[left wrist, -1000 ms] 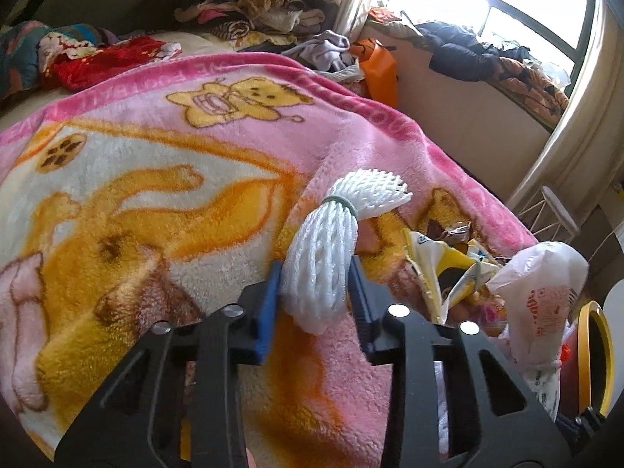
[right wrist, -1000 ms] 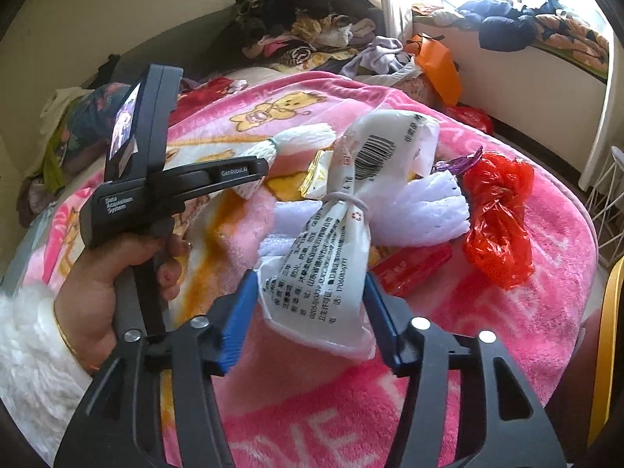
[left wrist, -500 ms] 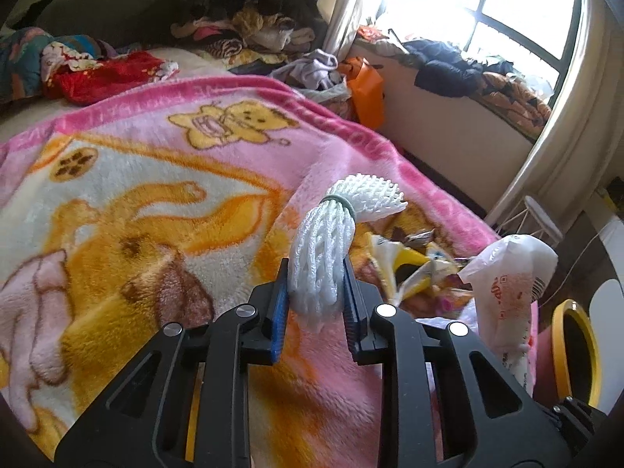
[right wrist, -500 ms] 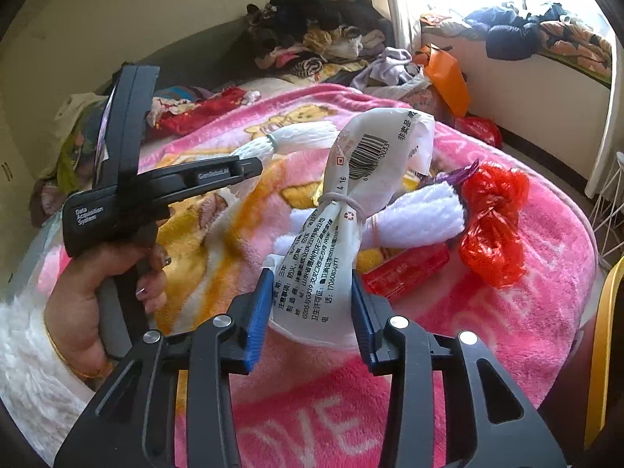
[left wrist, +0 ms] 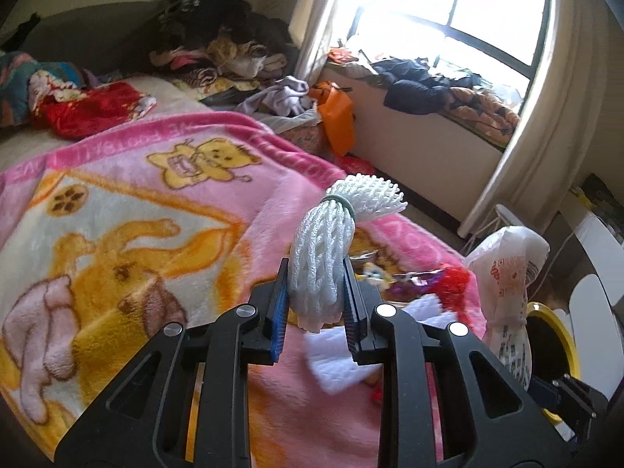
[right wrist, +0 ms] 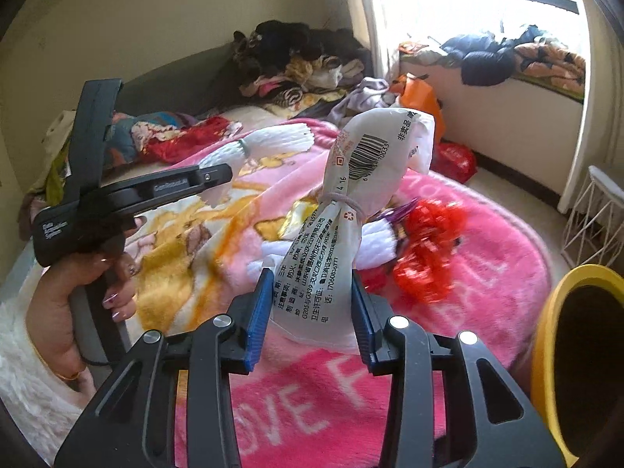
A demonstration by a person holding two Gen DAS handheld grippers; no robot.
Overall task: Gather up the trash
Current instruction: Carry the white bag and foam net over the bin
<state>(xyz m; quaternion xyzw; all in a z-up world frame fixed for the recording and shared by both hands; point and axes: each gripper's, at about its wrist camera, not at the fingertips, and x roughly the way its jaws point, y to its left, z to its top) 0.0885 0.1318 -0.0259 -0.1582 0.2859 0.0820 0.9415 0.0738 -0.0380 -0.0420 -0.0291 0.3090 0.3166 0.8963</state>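
My left gripper (left wrist: 316,304) is shut on a white foam net sleeve (left wrist: 327,257) bound with a rubber band, held upright above the pink blanket (left wrist: 156,202). My right gripper (right wrist: 310,312) is shut on a tied white plastic bag (right wrist: 351,210) with a barcode and printed text, lifted over the bed. The bag also shows in the left wrist view (left wrist: 507,273). The left gripper and its foam sleeve (right wrist: 273,142) show in the right wrist view at the left. A yellow-rimmed bin (right wrist: 557,319) stands at the right, also seen in the left wrist view (left wrist: 561,327).
On the blanket lie a red plastic bag (right wrist: 429,249), white foam pieces (right wrist: 374,245), a purple wrapper (right wrist: 401,210) and yellow wrappers. Clothes piles (right wrist: 296,62) sit at the bed's far end. An orange bag (left wrist: 335,117) and a white wire rack (right wrist: 596,218) stand by the window.
Both grippers have risen and swung right with their loads. The yellow bin has come into fuller view at the right. Both stay shut.
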